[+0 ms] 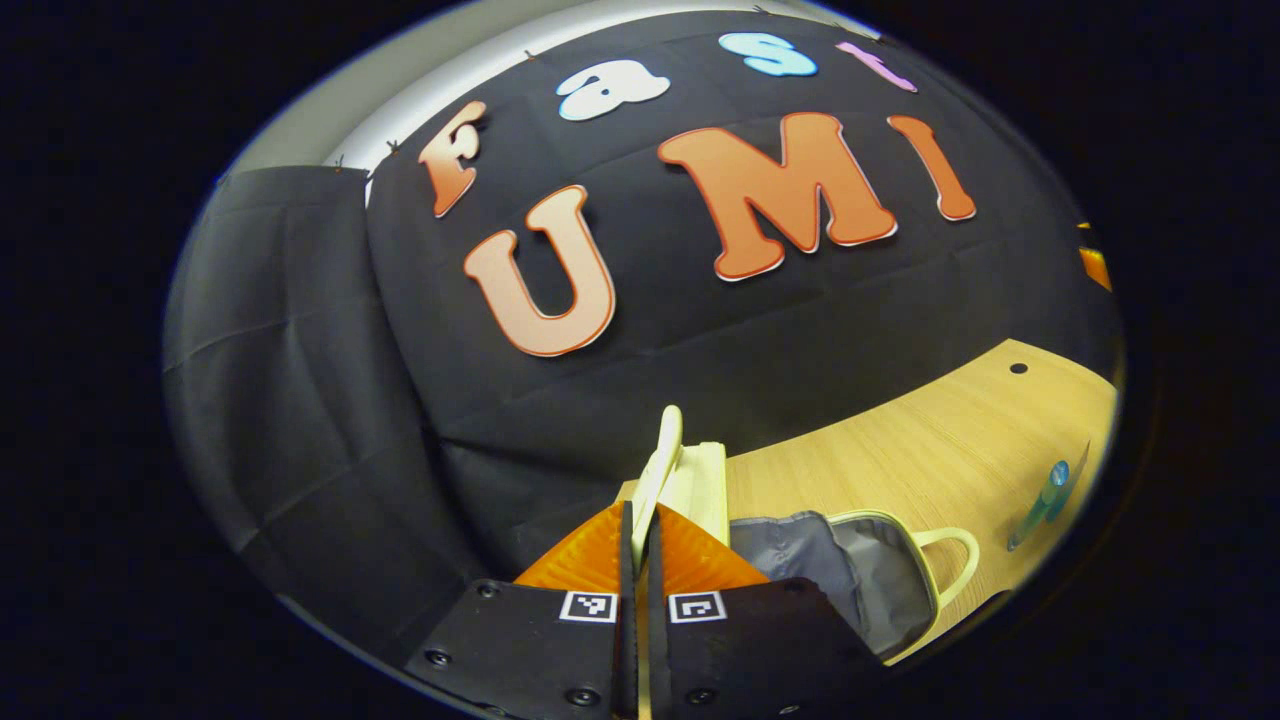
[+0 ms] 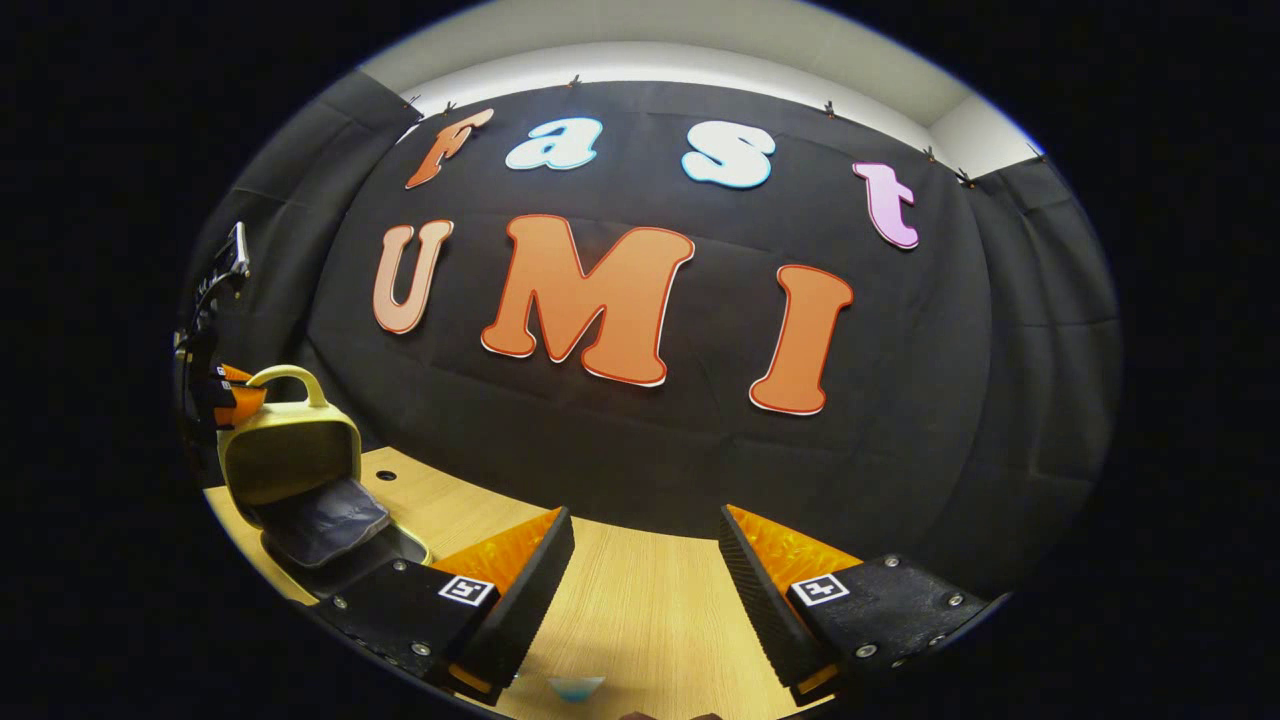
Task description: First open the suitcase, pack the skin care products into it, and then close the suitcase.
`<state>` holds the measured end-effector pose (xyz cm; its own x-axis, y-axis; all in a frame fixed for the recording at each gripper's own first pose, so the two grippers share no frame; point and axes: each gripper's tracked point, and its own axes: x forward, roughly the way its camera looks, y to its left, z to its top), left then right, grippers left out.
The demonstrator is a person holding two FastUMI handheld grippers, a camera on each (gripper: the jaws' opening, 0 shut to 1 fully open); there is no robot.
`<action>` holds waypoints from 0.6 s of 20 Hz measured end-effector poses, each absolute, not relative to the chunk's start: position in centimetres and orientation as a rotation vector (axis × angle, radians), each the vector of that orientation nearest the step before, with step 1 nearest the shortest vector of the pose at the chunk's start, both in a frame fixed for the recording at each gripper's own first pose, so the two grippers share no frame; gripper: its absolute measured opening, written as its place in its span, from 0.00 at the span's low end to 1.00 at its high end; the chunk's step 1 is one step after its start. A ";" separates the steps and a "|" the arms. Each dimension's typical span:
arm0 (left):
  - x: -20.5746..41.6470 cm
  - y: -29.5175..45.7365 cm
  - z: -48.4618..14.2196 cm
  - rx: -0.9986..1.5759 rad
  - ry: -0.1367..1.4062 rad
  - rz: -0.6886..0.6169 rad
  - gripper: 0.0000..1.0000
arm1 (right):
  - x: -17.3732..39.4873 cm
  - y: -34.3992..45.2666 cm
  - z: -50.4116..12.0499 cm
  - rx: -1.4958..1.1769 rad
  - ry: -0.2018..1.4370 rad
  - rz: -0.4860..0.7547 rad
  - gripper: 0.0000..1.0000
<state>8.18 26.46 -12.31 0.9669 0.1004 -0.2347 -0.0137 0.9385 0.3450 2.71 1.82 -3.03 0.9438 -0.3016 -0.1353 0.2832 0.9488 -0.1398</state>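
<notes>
The cream suitcase [image 2: 290,455] stands open at the left of the right gripper view, lid upright, handle on top, grey lining [image 2: 320,525] showing. In the left gripper view my left gripper [image 1: 640,520] is shut on the thin cream edge of the lid [image 1: 662,470], with the grey-lined base [image 1: 850,570] and its handle to the right. A blue-green skin care tube [image 1: 1045,500] lies on the table at the far right. My right gripper [image 2: 645,530] hangs open over the table; a small blue item [image 2: 578,687] sits low between its fingers. The left gripper [image 2: 225,395] shows behind the lid.
The wooden table [image 2: 640,620] runs up to the black cloth wall. A small dark hole [image 1: 1018,368] marks the tabletop near the back. Bare wood lies between the suitcase and the tube.
</notes>
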 end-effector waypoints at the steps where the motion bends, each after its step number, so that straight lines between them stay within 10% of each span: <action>1: 8.4 27.7 -12.3 0.334 0.257 0.074 0.05 | 2.9 2.2 -3.0 -0.122 0.156 -0.298 0.93; 12: 10.1 41.6 -16.9 0.216 0.336 0.207 0.05 | 5.1 8.1 -3.8 -0.113 0.188 -0.288 0.92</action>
<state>10.07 41.56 -16.88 0.9235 0.2355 -0.3027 -0.1642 0.9561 0.2428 5.13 8.07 -3.75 0.9415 -0.2926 -0.1674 0.2716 0.9525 -0.1374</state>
